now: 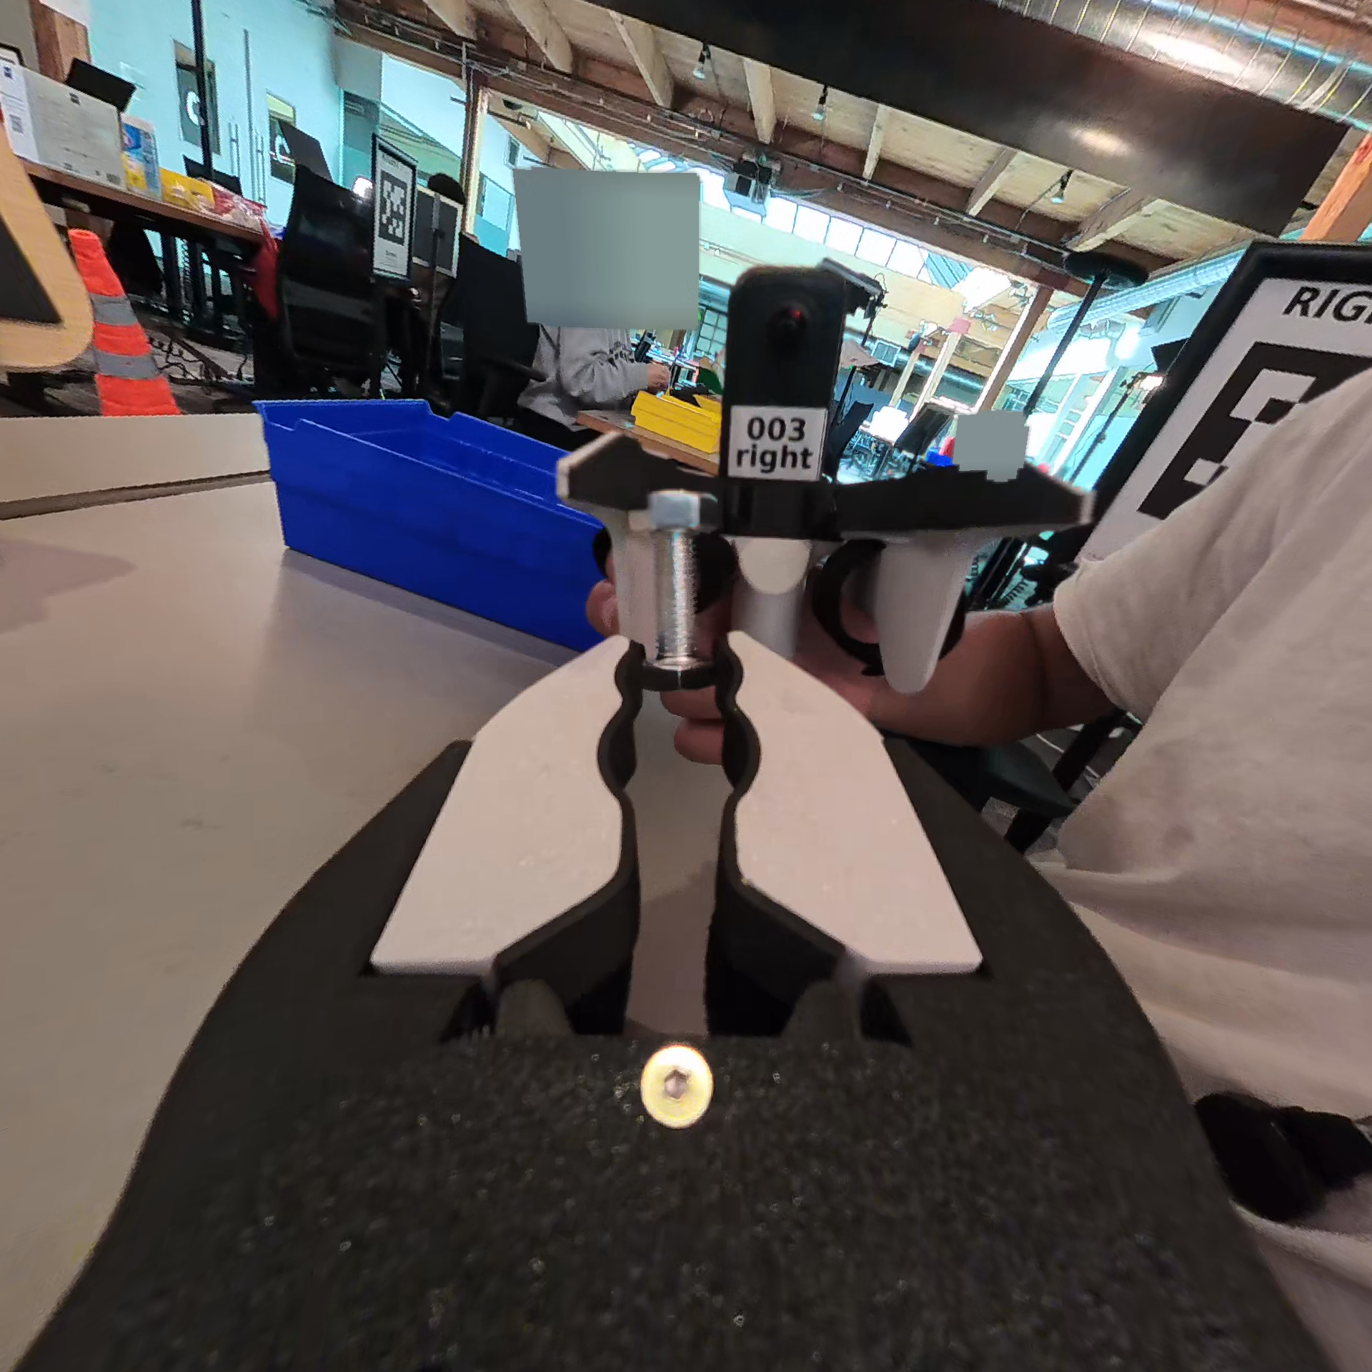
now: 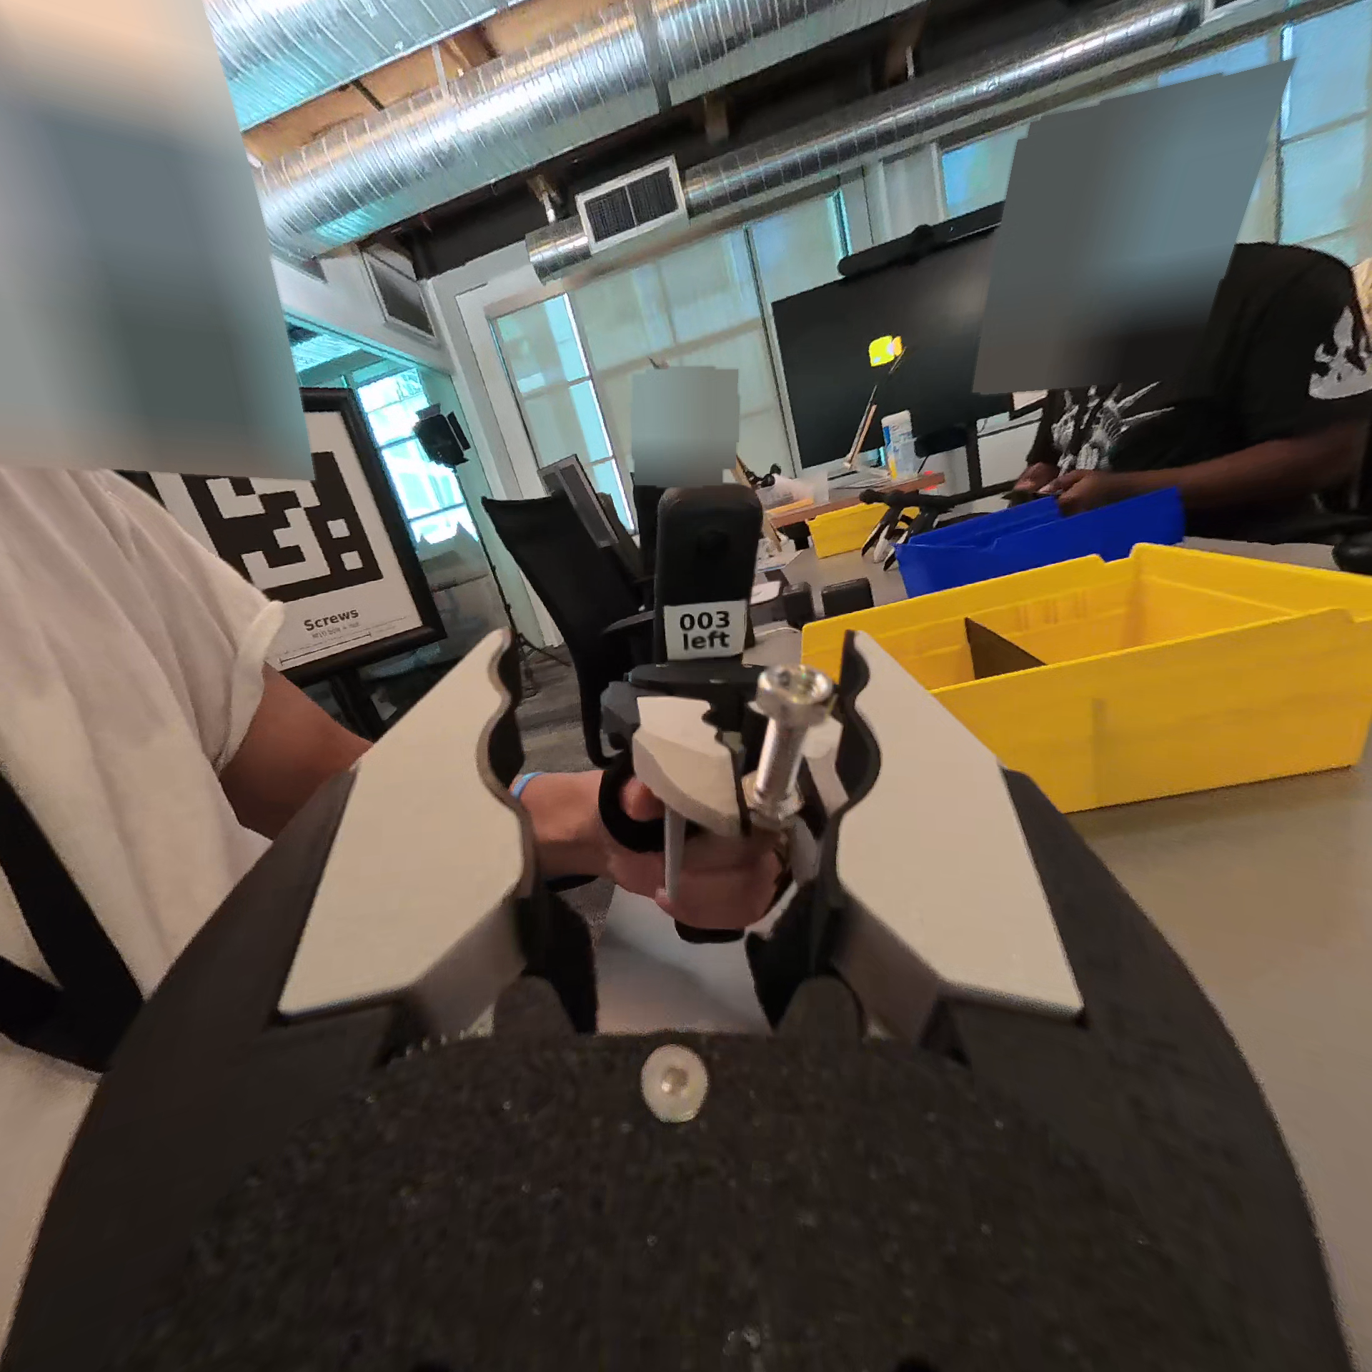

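My left gripper (image 1: 677, 672) is shut on a hex nut (image 1: 674, 677) at the lower end of a silver bolt (image 1: 674, 579). The bolt stands upright above the fingertips, hex head on top. In the right wrist view the left gripper (image 2: 757, 787) holds the bolt (image 2: 787, 742) and its nut (image 2: 772, 798) between my right gripper's fingers. My right gripper (image 2: 675, 668) is open wide. The bolt head lies close by its right finger (image 2: 913, 779), and the left finger (image 2: 438, 802) stands far off. It faces the left camera (image 1: 772, 594), spread open behind the bolt.
A blue bin (image 1: 416, 482) stands on the grey table (image 1: 185, 705) at the back left. A yellow bin (image 2: 1158, 713) with a black divider and another blue bin (image 2: 1039, 542) are to the right. A framed marker board (image 2: 297, 549) stands behind, and people sit at the tables. The gap from one gripper's tips to the other's is roughly 5 centimetres.
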Demonstrator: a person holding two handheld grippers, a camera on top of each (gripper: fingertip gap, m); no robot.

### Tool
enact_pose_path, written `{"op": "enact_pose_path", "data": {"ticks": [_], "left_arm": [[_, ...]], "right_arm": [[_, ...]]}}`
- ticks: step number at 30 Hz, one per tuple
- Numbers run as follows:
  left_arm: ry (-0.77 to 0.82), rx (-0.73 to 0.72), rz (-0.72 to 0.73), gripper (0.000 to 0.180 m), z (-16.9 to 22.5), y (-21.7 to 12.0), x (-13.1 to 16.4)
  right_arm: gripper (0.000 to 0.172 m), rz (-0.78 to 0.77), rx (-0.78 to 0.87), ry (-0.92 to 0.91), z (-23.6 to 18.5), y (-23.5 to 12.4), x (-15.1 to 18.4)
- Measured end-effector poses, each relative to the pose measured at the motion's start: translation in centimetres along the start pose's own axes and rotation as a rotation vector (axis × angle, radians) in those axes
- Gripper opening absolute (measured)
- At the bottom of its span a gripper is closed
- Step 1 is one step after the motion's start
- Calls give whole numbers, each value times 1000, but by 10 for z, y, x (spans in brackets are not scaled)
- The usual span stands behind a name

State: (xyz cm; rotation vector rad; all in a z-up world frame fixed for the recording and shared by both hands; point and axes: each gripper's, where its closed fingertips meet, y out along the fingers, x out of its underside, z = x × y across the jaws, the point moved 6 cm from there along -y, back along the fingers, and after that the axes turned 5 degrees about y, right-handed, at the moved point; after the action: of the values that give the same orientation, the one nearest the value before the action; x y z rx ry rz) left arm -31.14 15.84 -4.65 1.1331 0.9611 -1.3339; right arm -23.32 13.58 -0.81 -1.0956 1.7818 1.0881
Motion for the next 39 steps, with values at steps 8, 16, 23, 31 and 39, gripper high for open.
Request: {"op": "enact_pose_path", "data": {"ticks": [8, 16, 23, 31, 39], "left_arm": [[-13, -45, -11, 18, -9, -2, 1], [-30, 23, -45, 18, 0, 16, 11], [-46, -39, -24, 18, -14, 1, 7], [-42, 36, -70, 18, 1, 19, 15], [-91, -30, 7, 18, -16, 0, 6]], "right_arm": [[75, 53, 71, 69, 27, -34, 8], [84, 28, -67, 73, 5, -21, 13], [66, 114, -79, 175, 16, -37, 10], [75, 125, -56, 104, 10, -23, 19], [48, 128, -53, 126, 20, -40, 14]]}}
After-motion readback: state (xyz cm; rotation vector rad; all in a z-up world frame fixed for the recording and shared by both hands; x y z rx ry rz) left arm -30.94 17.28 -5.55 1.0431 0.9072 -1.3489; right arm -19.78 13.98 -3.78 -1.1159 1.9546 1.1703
